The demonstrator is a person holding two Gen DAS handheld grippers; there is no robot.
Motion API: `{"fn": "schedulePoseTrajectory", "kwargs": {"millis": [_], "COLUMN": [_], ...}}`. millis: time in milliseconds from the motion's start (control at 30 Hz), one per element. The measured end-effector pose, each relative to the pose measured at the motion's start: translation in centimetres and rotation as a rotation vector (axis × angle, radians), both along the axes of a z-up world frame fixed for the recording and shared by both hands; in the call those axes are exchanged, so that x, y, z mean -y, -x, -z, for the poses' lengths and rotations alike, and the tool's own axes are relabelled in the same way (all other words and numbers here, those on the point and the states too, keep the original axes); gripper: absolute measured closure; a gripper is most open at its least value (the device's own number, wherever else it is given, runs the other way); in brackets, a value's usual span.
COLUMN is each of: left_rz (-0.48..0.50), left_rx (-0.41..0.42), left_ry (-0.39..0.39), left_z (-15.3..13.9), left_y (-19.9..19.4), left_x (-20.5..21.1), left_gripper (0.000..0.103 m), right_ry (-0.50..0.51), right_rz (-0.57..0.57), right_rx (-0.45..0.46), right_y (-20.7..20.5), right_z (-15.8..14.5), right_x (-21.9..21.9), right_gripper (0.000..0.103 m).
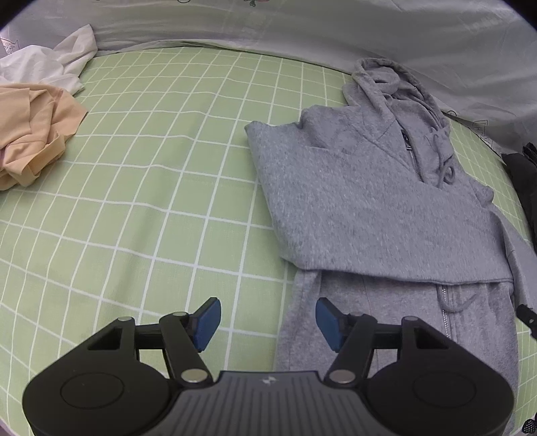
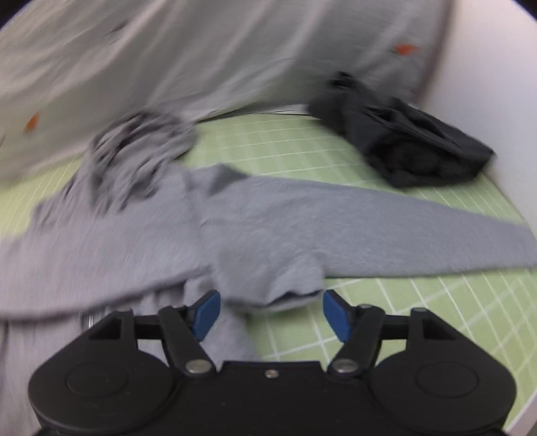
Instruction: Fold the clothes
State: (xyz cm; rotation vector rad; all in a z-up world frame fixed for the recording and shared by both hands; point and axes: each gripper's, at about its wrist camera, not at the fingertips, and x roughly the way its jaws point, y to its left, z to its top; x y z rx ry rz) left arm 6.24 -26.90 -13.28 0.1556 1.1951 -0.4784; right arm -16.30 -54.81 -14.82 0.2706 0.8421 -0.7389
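A grey zip hoodie (image 1: pixel 369 201) lies on the green checked bed sheet (image 1: pixel 151 201), its left sleeve folded across the chest and its hood toward the back. My left gripper (image 1: pixel 267 323) is open and empty, just above the hoodie's lower left hem. In the blurred right wrist view the hoodie (image 2: pixel 167 234) has its right sleeve (image 2: pixel 386 231) stretched out to the right. My right gripper (image 2: pixel 271 313) is open, with a fold of grey cloth lying between its fingers near the sleeve's underarm.
A crumpled beige garment (image 1: pixel 30 130) and a white garment (image 1: pixel 50 60) lie at the far left. A black garment (image 2: pixel 409 141) is bunched at the back right near a white wall (image 2: pixel 496 100). A grey quilt (image 1: pixel 302 30) runs along the back.
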Motion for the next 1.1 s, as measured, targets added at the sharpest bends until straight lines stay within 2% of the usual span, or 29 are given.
{"fn": "schedulePoseTrajectory", "kwargs": {"millis": [67,167,233,367,433,533,667,767,800,867,900,933,1000,1033,1100], "left_rz": [-0.018,-0.044,-0.062,-0.097,-0.118,-0.156,-0.189,-0.159,-0.147,-0.139,-0.136,-0.130,-0.113,-0.101,-0.073], "left_rx": [0.004,0.011,0.015,0.024,0.026,0.031,0.023,-0.007,-0.022,-0.035,-0.039,-0.044,-0.051,-0.053,-0.037], "left_ry": [-0.003,-0.008,-0.011,-0.016,-0.012,-0.009,-0.033,-0.049,-0.055,-0.068,-0.080,-0.094,-0.125,-0.141,-0.157], "left_z": [-0.4,-0.9,-1.2,-1.9,-2.0,-1.8,-1.4,-0.8,-0.5,0.1,0.4,0.8,1.4,1.6,2.0], "left_y": [0.8,2.0,2.8,4.3,4.4,4.2,3.4,2.7,2.4,1.9,1.6,1.3,0.7,0.5,0.2], "left_x": [0.1,0.3,0.5,0.8,1.4,2.3,3.2,3.6,3.7,3.8,3.8,3.8,4.0,4.1,4.4], "left_gripper": [0.039,0.039,0.039,0.038,0.035,0.034,0.034,0.033,0.032,0.032,0.032,0.032,0.032,0.032,0.032], "right_ry": [0.034,0.083,0.098,0.118,0.144,0.030,-0.180,-0.185,-0.189,-0.202,-0.209,-0.215,-0.205,-0.185,-0.158], "right_rz": [-0.082,-0.118,-0.089,0.003,0.068,0.146,0.079,0.049,0.043,0.037,0.039,0.041,0.037,0.032,0.021], "right_rx": [-0.050,-0.083,-0.077,-0.026,-0.028,0.042,0.132,0.108,0.102,0.084,0.077,0.069,0.066,0.056,0.079], "right_y": [-0.8,-1.4,-1.5,-1.3,-1.2,0.3,1.5,0.4,0.0,-0.7,-0.9,-1.1,-1.2,-1.3,-1.2], "right_z": [0.5,0.8,0.5,-0.5,-0.7,-0.7,1.2,2.4,2.7,3.4,3.7,4.0,4.0,3.9,3.2], "right_x": [-0.3,0.3,1.6,5.7,8.1,11.2,12.7,12.9,13.2,13.6,13.6,13.7,13.5,13.4,13.4], "right_gripper": [0.029,0.033,0.041,0.041,0.042,0.042,0.041,0.036,0.029,0.028,0.032,0.049,0.066,0.086,0.097]}}
